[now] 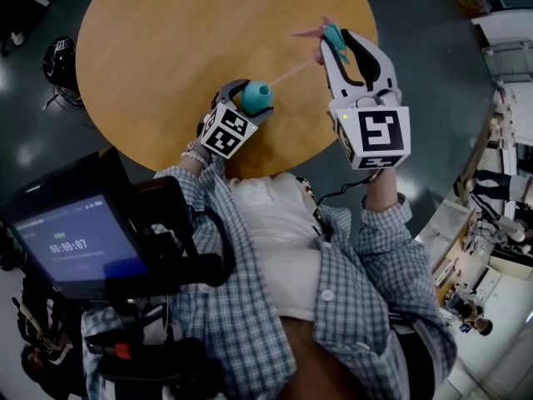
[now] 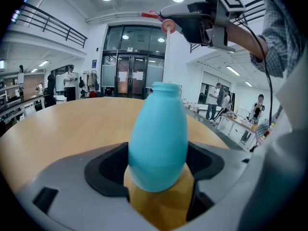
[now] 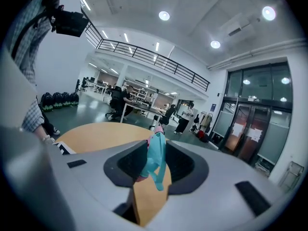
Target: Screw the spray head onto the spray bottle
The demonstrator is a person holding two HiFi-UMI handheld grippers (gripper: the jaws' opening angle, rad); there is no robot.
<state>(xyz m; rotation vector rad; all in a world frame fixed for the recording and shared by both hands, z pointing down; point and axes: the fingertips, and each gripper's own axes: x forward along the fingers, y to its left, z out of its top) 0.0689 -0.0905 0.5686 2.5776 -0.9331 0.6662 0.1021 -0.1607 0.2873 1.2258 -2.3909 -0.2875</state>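
While you look down in the head view, your left gripper (image 1: 254, 107) clamps the teal spray bottle (image 1: 256, 96) between its jaws over the round counter (image 1: 166, 40). Your right gripper (image 1: 343, 50), higher beside it, pinches the spray head (image 1: 333, 37), its tube (image 1: 290, 74) slanting toward the bottle. Left gripper view: the head hangs above the bottle's open mouth (image 2: 165, 86). Right gripper view: jaws half-closed on the head, with people (image 3: 185, 117) at desks (image 3: 139, 110) beyond.

The round table (image 1: 166, 48) has a light brown wooden top and stands on a dark, glossy floor (image 1: 433, 140). Near its front edge is the turquoise spray bottle (image 1: 256, 97); whether its base touches the wood, I cannot tell.
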